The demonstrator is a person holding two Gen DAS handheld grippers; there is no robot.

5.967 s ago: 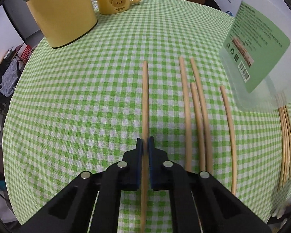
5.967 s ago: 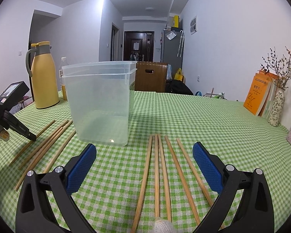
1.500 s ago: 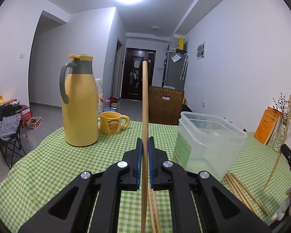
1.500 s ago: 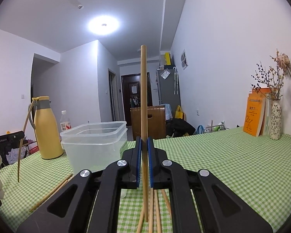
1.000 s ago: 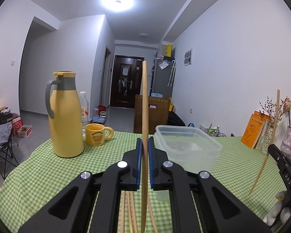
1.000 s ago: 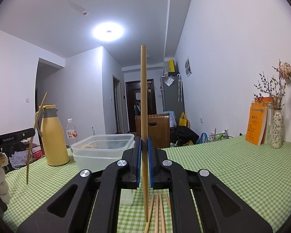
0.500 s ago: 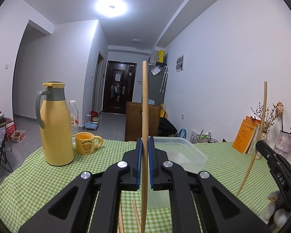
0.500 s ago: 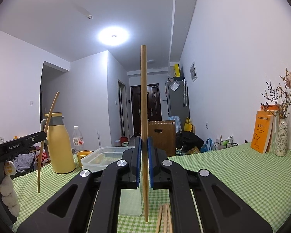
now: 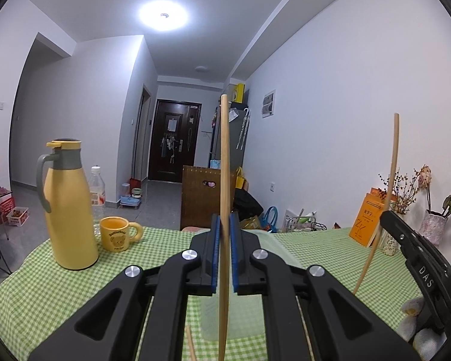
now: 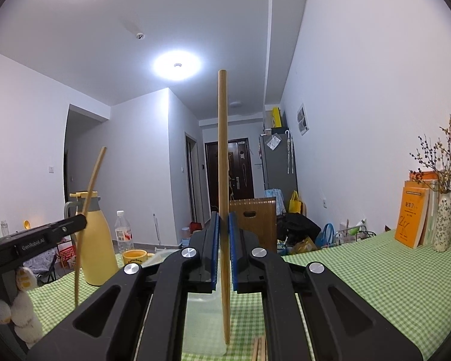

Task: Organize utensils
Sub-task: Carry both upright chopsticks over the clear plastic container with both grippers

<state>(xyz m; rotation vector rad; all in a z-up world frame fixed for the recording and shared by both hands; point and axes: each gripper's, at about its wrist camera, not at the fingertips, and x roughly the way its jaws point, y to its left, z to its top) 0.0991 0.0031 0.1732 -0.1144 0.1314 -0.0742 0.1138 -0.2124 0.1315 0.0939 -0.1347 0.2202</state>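
**Both claws clamped on upright chopsticks above the container**

Left wrist view: the left claw [image 9: 224,252] was clamped on a wooden chopstick [image 9: 224,180], its blue pads pressed against the shaft from both sides. The stick stood upright, its top at 12 o'clock and its lower end running out of frame at 6 o'clock. Just behind and below the claw sat the clear plastic container [image 9: 267,258] on the green checked desk [image 9: 45,273]. At 9 o'clock stood a yellow thermos [image 9: 67,207] with a yellow mug [image 9: 117,237] just beside it. At 3 o'clock the right claw's black body [image 9: 418,258] showed, with a second chopstick [image 9: 389,192] rising from it, slightly tilted.

Right wrist view: the right claw [image 10: 224,252] was closed on its own chopstick [image 10: 223,180], held upright, the lower tip hanging over the container [image 10: 201,325]. A few loose chopsticks [image 10: 260,347] lay on the desk [image 10: 375,270] at 6 o'clock. At 9 o'clock the left claw's body [image 10: 42,240] carried its tilted stick [image 10: 88,204] in front of the thermos [image 10: 94,249].
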